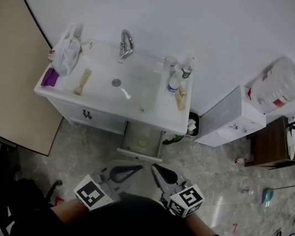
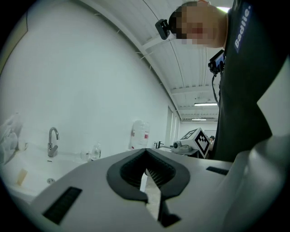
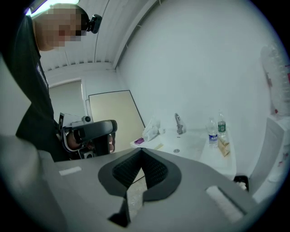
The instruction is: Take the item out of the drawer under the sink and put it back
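Observation:
In the head view, the white sink cabinet point(image 1: 68, 108) stands against the far wall. The drawer point(image 1: 129, 152) under it is pulled open toward me. A small pale round item point(image 1: 142, 143) lies inside it. Both grippers hang close to my body, short of the drawer's front edge. My left gripper point(image 1: 139, 167) is shut and holds nothing, as its own view point(image 2: 146, 153) shows. Beside it, my right gripper point(image 1: 154, 167) is also shut and holds nothing, with the tips meeting point(image 3: 141, 152). The two point inward toward each other.
On the sink top are a faucet point(image 1: 125, 44), a white plastic bag point(image 1: 66, 53) at the left, and bottles point(image 1: 174, 81) at the right. A small bin point(image 1: 192, 125), a white cabinet point(image 1: 231, 118) with a water jug point(image 1: 276, 84), and a brown table point(image 1: 272, 144) stand to the right. A tan door point(image 1: 9, 74) is at the left.

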The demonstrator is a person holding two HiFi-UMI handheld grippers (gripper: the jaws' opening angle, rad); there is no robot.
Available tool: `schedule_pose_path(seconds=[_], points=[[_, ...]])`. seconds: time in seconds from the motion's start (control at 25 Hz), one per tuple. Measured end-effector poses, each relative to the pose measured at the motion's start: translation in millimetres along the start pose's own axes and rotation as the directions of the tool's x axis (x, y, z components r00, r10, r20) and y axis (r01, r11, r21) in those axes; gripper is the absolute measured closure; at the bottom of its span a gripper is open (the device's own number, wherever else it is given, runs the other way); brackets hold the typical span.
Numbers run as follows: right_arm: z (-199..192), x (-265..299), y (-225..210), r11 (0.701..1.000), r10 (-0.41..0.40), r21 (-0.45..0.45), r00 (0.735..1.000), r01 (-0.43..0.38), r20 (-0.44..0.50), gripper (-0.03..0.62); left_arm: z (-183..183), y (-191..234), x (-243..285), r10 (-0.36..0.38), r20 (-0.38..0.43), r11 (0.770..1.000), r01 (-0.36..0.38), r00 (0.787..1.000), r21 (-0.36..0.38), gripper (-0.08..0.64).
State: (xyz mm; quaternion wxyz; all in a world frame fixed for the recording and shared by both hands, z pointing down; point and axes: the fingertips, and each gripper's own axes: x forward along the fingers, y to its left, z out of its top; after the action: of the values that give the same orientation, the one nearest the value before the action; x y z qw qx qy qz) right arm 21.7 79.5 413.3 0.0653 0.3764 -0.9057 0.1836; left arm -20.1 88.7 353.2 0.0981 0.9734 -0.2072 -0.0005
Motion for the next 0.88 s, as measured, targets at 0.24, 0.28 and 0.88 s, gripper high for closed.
schedule_pose_path(seconds=[0.24, 0.28, 0.88], points=[[2.0, 39.6, -15.3, 0.997, -0.061, 0.042, 0.998, 0.061, -0.016, 0.591, 2.6, 40.2, -0.4, -0.060, 0.011, 0.997, 0.060, 0.998, -0.039, 0.555], [0.6, 43.4, -18.3, 0.997, -0.063, 0.044, 0.998, 0.064, -0.026, 0.591, 2.7, 44.5, 0.6, -0.061, 0.012, 0.997, 0.061, 0.998, -0.045, 0.555], [-41.5, 81.4, -106.9, 0.994, -0.032, 0.099, 0.981, 0.051, -0.190, 0.591, 12.2, 86.2, 26.1, 0.032, 0.000, 0.999, -0.032, 0.999, -0.041, 0.554]])
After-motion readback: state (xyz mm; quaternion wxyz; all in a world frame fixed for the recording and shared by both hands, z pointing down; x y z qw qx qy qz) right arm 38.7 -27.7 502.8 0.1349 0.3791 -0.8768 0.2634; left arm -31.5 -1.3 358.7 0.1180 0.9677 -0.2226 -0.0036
